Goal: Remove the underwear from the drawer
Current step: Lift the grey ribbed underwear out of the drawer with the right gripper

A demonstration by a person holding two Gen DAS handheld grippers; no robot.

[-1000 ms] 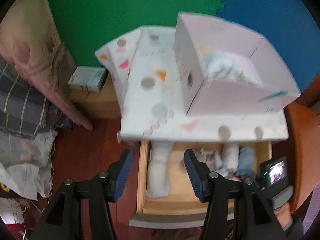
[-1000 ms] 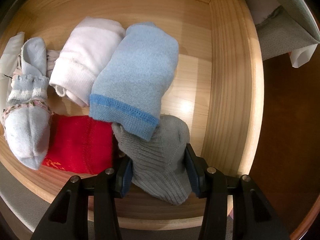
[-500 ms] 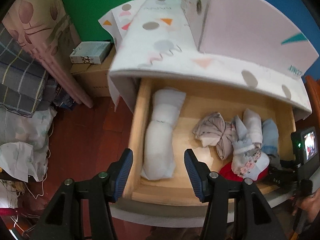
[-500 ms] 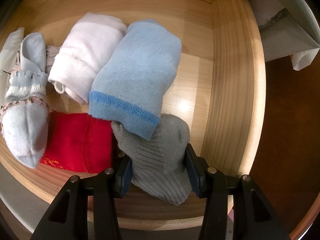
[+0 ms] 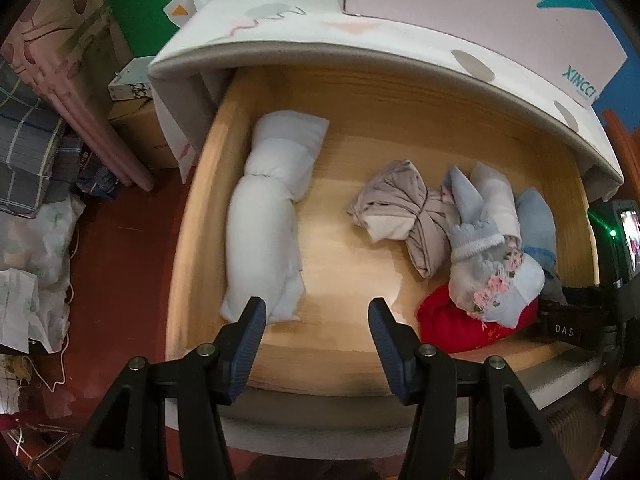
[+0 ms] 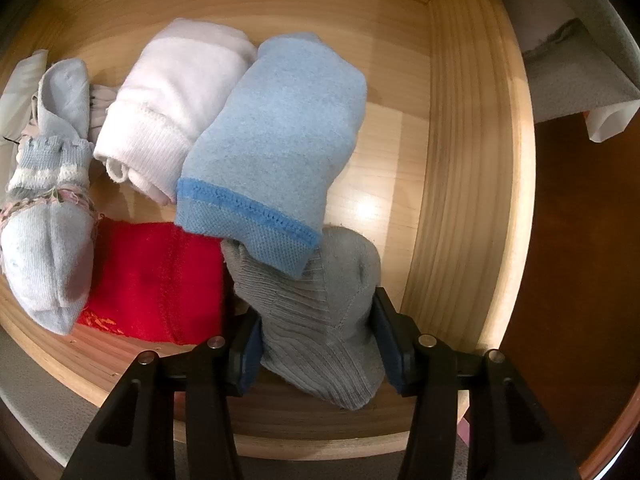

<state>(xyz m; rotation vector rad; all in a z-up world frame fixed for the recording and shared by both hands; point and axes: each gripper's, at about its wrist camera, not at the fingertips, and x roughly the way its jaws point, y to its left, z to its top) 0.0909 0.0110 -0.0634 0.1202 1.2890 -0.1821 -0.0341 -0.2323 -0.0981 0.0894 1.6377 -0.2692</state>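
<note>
Wooden drawer fills the left view: the left gripper, jaws apart and empty, has dropped closer above its front, white roll just left of it. Right view: the right gripper straddles the grey sock at the drawer's front corner, jaws slightly wider than before.

The grey sock hides the right gripper's fingertips; the red sock lies partly under its neighbours.

Home bedroom: sock-filled drawer, folded bedding.
</note>
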